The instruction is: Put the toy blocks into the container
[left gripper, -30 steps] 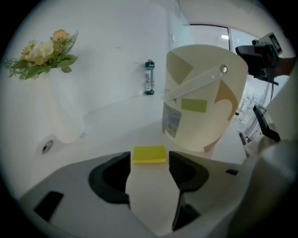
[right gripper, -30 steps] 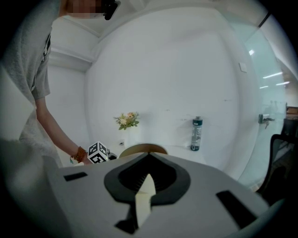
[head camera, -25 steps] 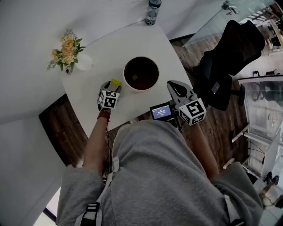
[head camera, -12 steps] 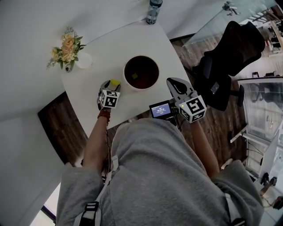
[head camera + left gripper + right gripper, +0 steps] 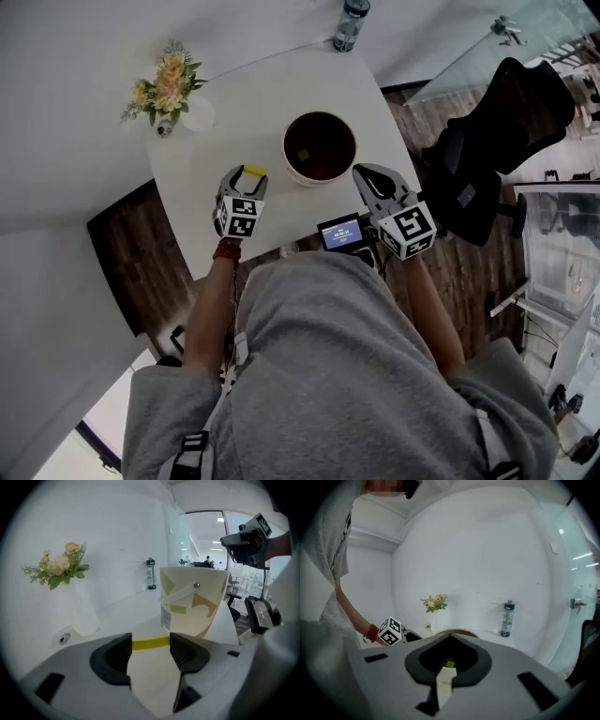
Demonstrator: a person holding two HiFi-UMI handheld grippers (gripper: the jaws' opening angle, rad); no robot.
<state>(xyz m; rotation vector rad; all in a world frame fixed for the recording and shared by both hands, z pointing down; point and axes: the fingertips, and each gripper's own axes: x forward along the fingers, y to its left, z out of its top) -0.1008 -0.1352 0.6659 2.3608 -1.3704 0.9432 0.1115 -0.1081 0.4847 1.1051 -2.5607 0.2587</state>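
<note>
A round cream container [image 5: 320,147] with a dark inside stands on the white table [image 5: 272,89]; a small green block [image 5: 303,155] lies in it. My left gripper [image 5: 246,175] is just left of the container, low over the table, shut on a yellow block [image 5: 251,171]. In the left gripper view the yellow block [image 5: 150,643] spans the gap between the jaws of the left gripper [image 5: 150,646], with the container [image 5: 194,602] close ahead to the right. My right gripper [image 5: 367,172] stands by the container's right side, jaws together and holding nothing. In its own view the right gripper [image 5: 450,637] points at the container's rim [image 5: 461,632].
A white vase with pale flowers [image 5: 169,82] stands at the table's far left corner. A water bottle [image 5: 349,23] is at the far edge. A small lit screen [image 5: 342,232] sits by my right gripper. A black office chair [image 5: 497,122] stands right of the table.
The head view has shifted, so the table sits further right in the picture. My left gripper still holds the yellow block beside the container. The right gripper is slightly nearer the container.
</note>
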